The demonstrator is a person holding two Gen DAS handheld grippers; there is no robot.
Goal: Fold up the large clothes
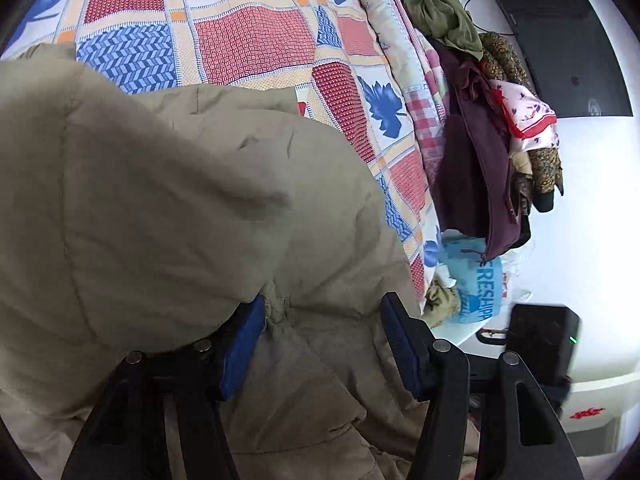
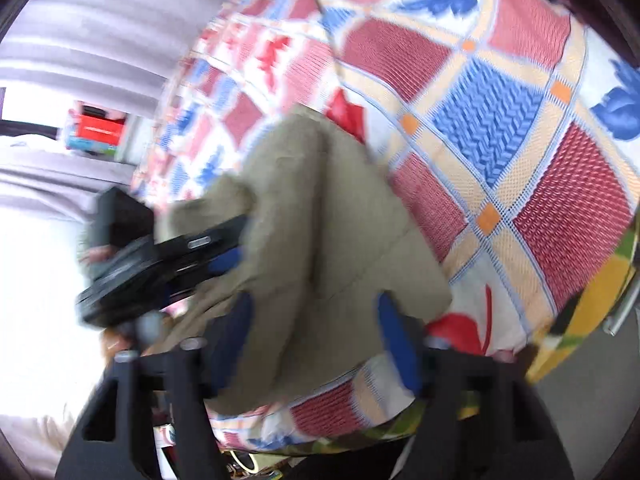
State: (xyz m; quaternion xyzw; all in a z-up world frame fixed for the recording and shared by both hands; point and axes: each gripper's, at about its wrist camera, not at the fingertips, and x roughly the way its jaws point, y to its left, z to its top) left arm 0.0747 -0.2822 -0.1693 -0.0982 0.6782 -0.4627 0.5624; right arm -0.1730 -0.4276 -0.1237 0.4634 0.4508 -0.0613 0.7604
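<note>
A khaki padded jacket (image 1: 168, 216) lies bunched on the patchwork bedspread (image 1: 248, 40) and fills the left and middle of the left wrist view. My left gripper (image 1: 322, 340) is open over it, with jacket fabric lying between the blue pads (image 1: 400, 344) and puckered against the left pad. The right wrist view is blurred. It shows the same jacket (image 2: 320, 216) on the bedspread (image 2: 500, 128). My right gripper (image 2: 316, 332) is open astride the jacket's near edge. The left gripper (image 2: 160, 260) appears there at the jacket's left side.
A heap of other clothes (image 1: 480, 132) hangs at the bed's right edge, above a blue plastic bag (image 1: 476, 280). A black device (image 1: 544, 340) sits on a white surface, with a dark screen (image 1: 568, 32) beyond. Grey curtains (image 2: 88, 32) and a red box (image 2: 100, 128) lie left.
</note>
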